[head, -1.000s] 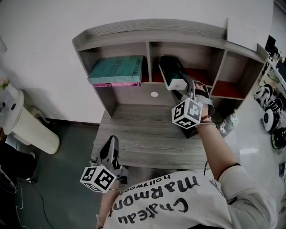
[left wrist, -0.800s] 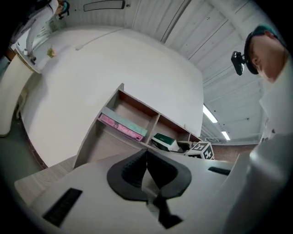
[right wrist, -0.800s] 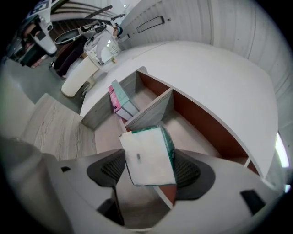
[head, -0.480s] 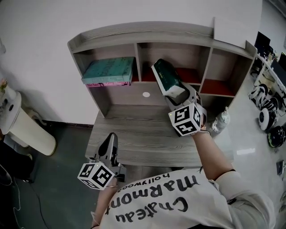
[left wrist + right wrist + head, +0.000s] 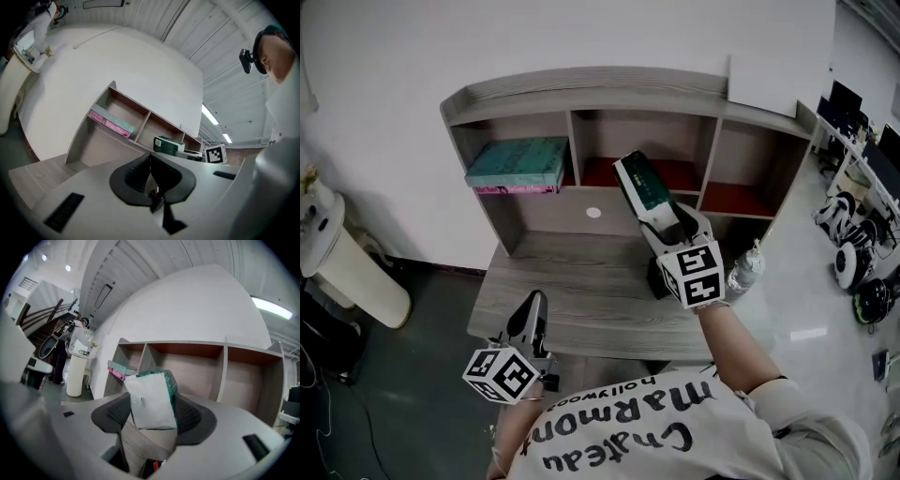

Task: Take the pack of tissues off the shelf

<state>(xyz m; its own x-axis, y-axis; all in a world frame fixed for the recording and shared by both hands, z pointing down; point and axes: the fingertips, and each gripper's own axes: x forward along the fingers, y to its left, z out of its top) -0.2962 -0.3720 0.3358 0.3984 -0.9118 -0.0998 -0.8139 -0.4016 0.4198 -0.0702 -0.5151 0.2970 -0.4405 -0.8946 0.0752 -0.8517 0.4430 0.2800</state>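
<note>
Lower left, the left gripper [image 5: 536,300] has its jaws together, empty. A teal book [image 5: 517,161] lies in the shelf [image 5: 581,89] at upper left. At centre, the right gripper [image 5: 670,225] is closing its jaws on the green pack of tissues [image 5: 642,183], in front of the middle compartment. At the bottom, the shirt [image 5: 619,436] reads "Chateau Marmont Hollywood".

Wall [image 5: 384,66]: plain white, behind the desk. Desk [image 5: 581,291]: grey wood grain, set against the wall. On it stands a shelf [image 5: 591,82] of the same wood with three compartments side by side. The middle and right ones have red bottoms. Round hole [image 5: 593,213] in the back panel under the shelf. Dark matt floor [image 5: 422,375] left of the desk; pale glossy floor [image 5: 811,319] to the right, catching reflections. Ceiling [image 5: 140,268]: ribbed panels, strip light [image 5: 269,308] lit.
</note>
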